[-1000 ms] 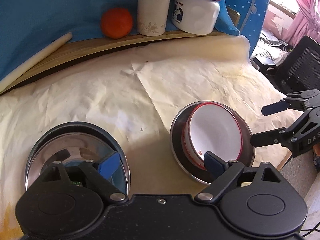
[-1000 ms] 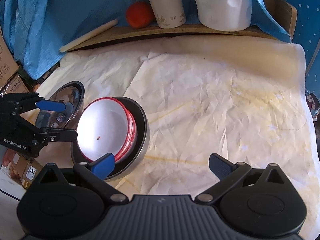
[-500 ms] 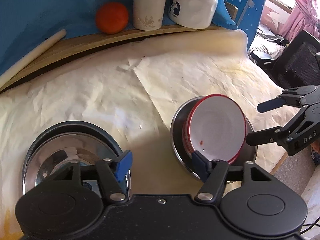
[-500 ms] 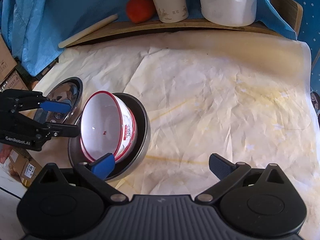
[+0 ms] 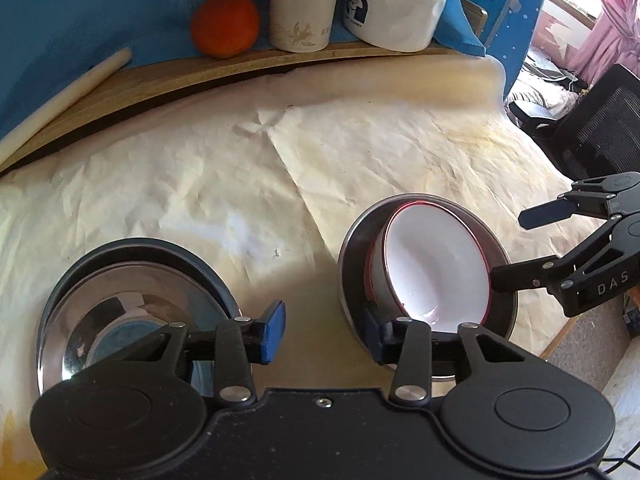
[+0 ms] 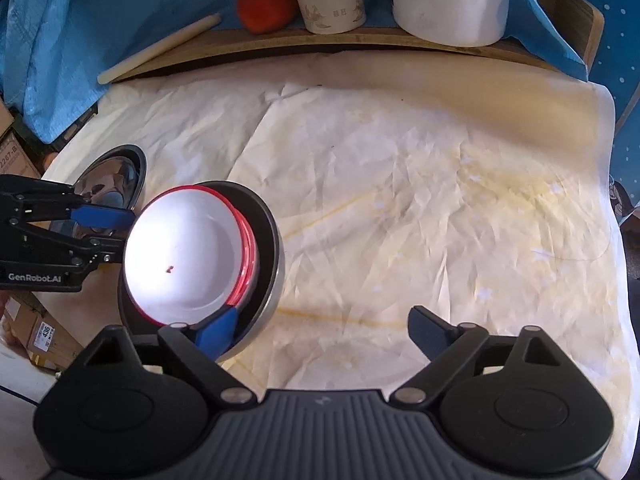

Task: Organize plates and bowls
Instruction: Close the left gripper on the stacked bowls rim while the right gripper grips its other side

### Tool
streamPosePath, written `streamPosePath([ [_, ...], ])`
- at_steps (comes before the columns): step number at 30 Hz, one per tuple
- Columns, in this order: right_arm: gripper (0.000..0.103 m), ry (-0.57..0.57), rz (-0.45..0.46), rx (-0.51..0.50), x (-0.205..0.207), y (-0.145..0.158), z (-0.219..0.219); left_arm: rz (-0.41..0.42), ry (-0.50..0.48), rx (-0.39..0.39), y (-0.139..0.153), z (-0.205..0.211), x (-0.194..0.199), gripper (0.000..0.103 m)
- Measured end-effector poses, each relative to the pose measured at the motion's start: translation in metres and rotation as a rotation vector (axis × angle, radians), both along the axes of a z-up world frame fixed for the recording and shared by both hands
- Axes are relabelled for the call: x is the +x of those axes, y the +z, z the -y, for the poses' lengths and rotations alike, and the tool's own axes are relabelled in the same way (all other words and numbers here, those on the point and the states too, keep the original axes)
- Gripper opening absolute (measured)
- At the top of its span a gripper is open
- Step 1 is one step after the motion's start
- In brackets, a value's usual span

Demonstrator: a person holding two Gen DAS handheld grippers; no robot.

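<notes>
A white bowl with a red rim [image 5: 432,272] [image 6: 188,256] leans tilted inside a steel bowl [image 5: 352,248] [image 6: 272,248]. More red rim shows just under it. My left gripper [image 5: 324,334] [image 6: 116,232] is closing. Its right pad sits at the steel bowl's near rim, its left pad [image 5: 272,332] hangs over bare paper, and nothing is pinched. My right gripper [image 6: 324,332] [image 5: 508,248] is wide and closing slightly. Its left pad [image 6: 218,330] is inside the steel bowl, against the white bowl's lower rim. A second steel bowl [image 5: 132,300] [image 6: 116,176] lies to the left.
Crumpled cream paper [image 6: 400,200] covers the table. On a wooden board [image 5: 160,76] at the back stand an orange [image 5: 224,26], a white cup [image 5: 304,8] and a white jug [image 5: 392,8], with a pale stick [image 5: 68,96] beside them. Cardboard boxes [image 6: 40,332] and a black chair [image 5: 600,128] flank the table.
My left jaws have narrowed a lot and shifted from over the left steel bowl toward the other bowl's rim. The white bowl has tipped up inside the steel bowl. The right jaws narrowed slightly.
</notes>
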State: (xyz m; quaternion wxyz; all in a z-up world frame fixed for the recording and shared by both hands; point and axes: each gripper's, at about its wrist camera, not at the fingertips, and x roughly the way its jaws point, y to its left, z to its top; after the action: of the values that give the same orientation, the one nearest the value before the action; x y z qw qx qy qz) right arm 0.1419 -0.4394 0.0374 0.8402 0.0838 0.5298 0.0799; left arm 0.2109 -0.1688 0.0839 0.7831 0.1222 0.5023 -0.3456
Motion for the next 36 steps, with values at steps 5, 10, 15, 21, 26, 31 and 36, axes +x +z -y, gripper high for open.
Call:
streamPosePath([
  [5,0.084,0.01,-0.012,-0.013,0.001,0.003,-0.004,-0.01,0.037,-0.011,-0.003,0.001,0.0,0.04],
  [10,0.072,0.0,-0.048,-0.003,0.006,0.005,-0.009,-0.014,0.067,-0.021,-0.005,0.002,-0.001,0.031],
  [15,0.054,-0.001,-0.076,-0.01,0.011,0.008,-0.02,0.011,0.064,-0.017,-0.003,0.007,-0.008,0.02],
  [21,0.046,-0.002,-0.089,-0.01,0.012,0.002,-0.029,0.016,0.083,-0.039,-0.004,0.005,-0.009,0.017],
  [26,0.028,-0.002,-0.118,0.083,0.012,-0.009,-0.034,0.021,0.09,-0.049,-0.005,0.005,-0.011,0.015],
  [31,0.027,-0.019,-0.1,0.092,0.008,-0.009,-0.034,0.002,0.091,-0.079,-0.007,0.001,-0.01,0.012],
  [36,0.027,-0.034,-0.083,0.122,0.006,-0.008,-0.029,-0.02,0.108,-0.1,-0.012,0.0,-0.011,0.009],
])
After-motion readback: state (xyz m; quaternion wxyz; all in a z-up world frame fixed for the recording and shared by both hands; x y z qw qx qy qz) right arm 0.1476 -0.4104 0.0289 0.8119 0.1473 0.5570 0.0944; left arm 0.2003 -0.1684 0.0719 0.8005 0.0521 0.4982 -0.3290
